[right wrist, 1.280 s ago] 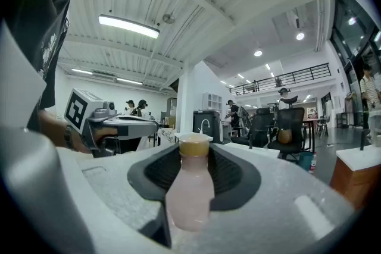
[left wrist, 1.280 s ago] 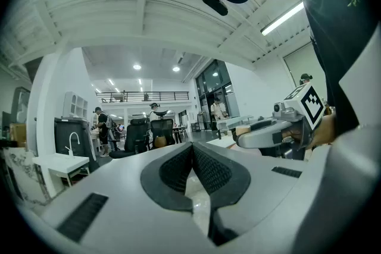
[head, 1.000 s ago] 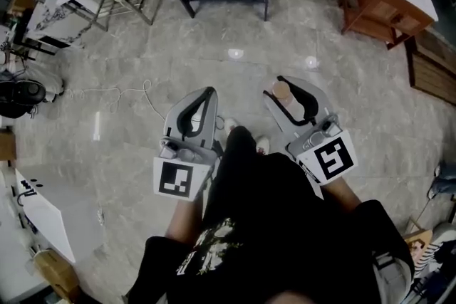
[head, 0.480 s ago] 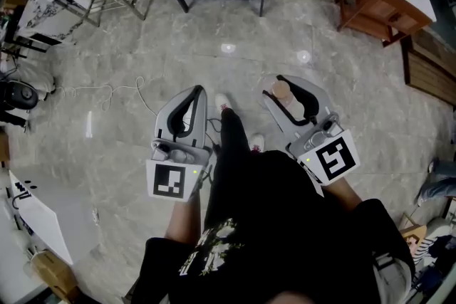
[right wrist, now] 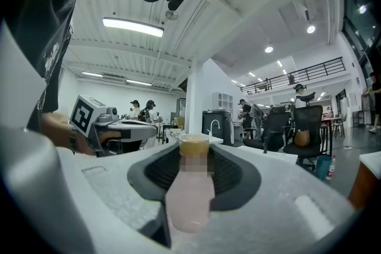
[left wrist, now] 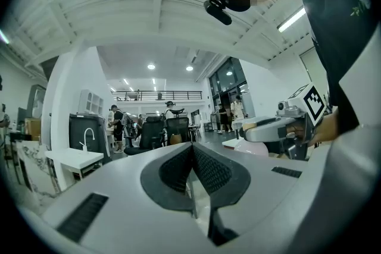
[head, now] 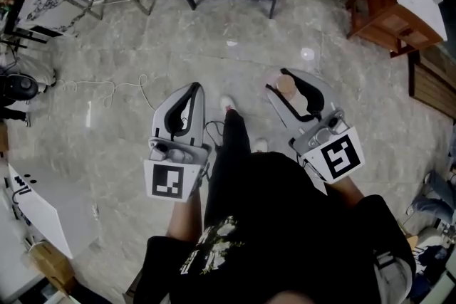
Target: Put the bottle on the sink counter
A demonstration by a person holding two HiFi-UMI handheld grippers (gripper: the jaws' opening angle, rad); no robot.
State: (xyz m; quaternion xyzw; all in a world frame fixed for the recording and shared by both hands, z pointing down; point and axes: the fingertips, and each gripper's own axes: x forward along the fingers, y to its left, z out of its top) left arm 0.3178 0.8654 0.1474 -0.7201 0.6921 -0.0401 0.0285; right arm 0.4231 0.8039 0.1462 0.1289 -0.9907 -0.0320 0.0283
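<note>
My right gripper (head: 286,79) is clamped half-closed around a pink bottle (right wrist: 191,193), held level, cap forward, probably for a secure carry (the bottle isn't on any counter yet). My left gripper (head: 194,87) is closed and empty. A white counter with a tap (left wrist: 71,159) stands far ahead.

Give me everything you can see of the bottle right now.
The bottle is small and pale pink, seemingly plastic, with a round tan cap. The right gripper grips it just below the cap between its dark ribbed fingers; the body hangs below them, roughly upright. It is carried in the air above the stone floor, touching nothing else.
</note>
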